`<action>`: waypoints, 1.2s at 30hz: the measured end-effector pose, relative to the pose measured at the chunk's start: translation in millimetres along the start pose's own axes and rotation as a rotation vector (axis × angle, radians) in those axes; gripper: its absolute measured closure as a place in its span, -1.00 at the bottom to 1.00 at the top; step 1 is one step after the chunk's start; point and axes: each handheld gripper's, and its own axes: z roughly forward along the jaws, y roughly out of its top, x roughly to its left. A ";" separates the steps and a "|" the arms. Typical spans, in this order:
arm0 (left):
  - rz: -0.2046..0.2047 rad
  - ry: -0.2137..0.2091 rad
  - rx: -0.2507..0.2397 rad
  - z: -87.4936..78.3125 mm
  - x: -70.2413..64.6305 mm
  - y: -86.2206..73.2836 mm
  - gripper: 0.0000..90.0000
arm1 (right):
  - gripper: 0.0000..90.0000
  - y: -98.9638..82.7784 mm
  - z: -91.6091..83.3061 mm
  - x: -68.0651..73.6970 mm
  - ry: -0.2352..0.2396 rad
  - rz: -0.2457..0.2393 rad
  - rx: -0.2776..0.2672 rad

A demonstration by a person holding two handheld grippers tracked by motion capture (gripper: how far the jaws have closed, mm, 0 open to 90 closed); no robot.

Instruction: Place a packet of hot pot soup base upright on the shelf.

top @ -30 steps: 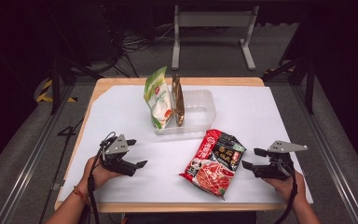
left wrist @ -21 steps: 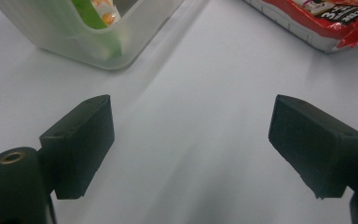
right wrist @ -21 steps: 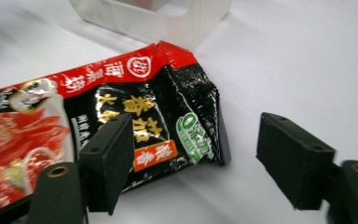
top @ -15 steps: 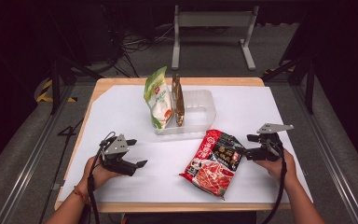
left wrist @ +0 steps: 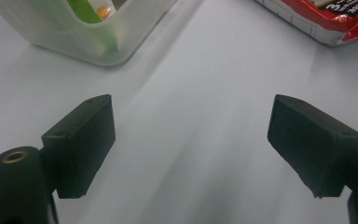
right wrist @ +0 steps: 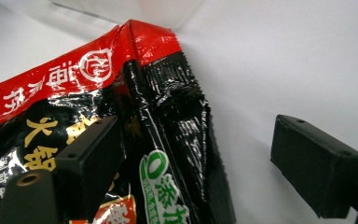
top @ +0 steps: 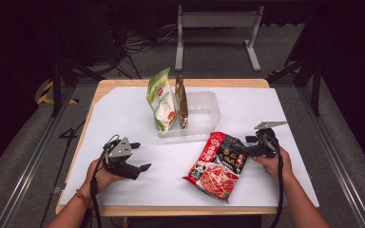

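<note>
right gripper (top: 241, 148): fingers just opening wide, red noodle packet (top: 217, 166) edge between, not pressed | left gripper (top: 141, 168): fingers open, empty, over tabletop (top: 123, 118)

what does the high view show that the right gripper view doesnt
High view alone: the clear tub with a green-white pouch and a brown pouch standing in it, the left tool and the person's forearms. Right gripper view alone: close up, the packet's black crimped edge between open jaws, one above its printed face, the other over bare sheet. Both: the red and black noodle packet lying on the white sheet, and the right tool.
</note>
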 end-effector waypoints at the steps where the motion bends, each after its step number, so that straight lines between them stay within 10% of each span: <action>1: -0.001 0.001 0.001 -0.4 -0.1 -0.2 -0.65 | -0.63 0.0 1.3 0.2 0.005 -0.001 0.002; 23: 0.018 0.000 0.015 1.0 -0.4 -0.5 -0.65 | -0.25 5.5 16.2 10.3 0.138 0.013 0.026; 36: 0.025 0.002 0.031 3.7 -1.1 -0.7 -0.65 | 0.54 3.4 11.5 7.8 0.151 0.044 -0.017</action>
